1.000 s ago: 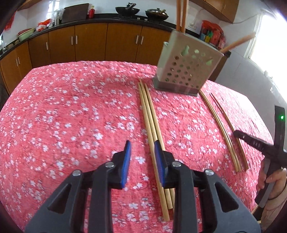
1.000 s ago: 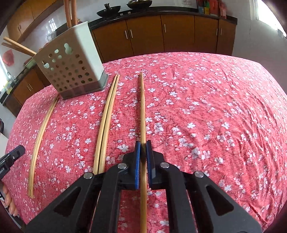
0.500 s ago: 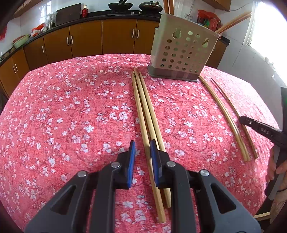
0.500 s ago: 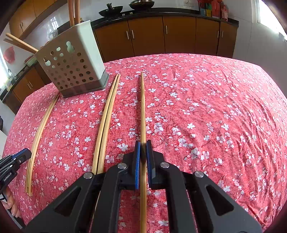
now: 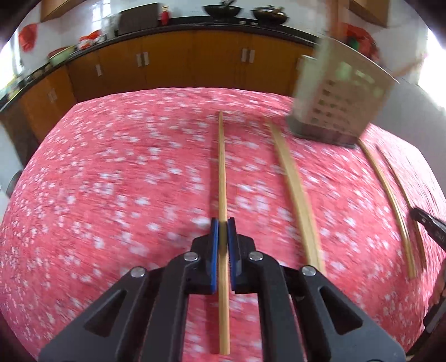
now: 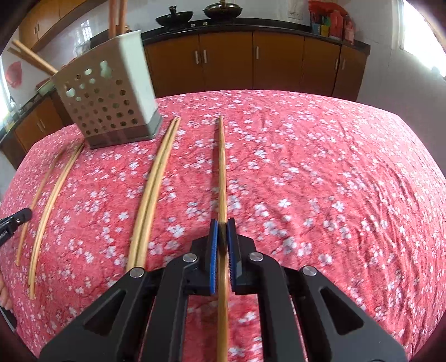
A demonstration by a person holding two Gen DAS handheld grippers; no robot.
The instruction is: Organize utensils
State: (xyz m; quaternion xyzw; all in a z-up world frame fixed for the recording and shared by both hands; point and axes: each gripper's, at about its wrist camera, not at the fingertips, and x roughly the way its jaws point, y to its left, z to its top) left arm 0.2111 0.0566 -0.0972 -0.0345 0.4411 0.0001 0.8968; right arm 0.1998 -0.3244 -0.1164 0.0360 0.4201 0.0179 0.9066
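Five pale bamboo chopsticks lie in each wrist view on the red, white-blossomed tablecloth (image 6: 334, 167). The left gripper (image 5: 222, 222) has just been closing its blue pads and now pinches a single chopstick (image 5: 222, 167). A close pair (image 5: 297, 195) lies beside it, and two more (image 5: 388, 195) lie toward the cloth's right edge.

The right gripper (image 6: 222, 222) is clamped on one chopstick (image 6: 221, 167), with a touching pair (image 6: 152, 189) alongside and two others (image 6: 48, 211) near the left edge.

One beige perforated plastic holder (image 6: 111, 105) stands toward the far edge, with four upright chopsticks (image 6: 115, 19) inside.
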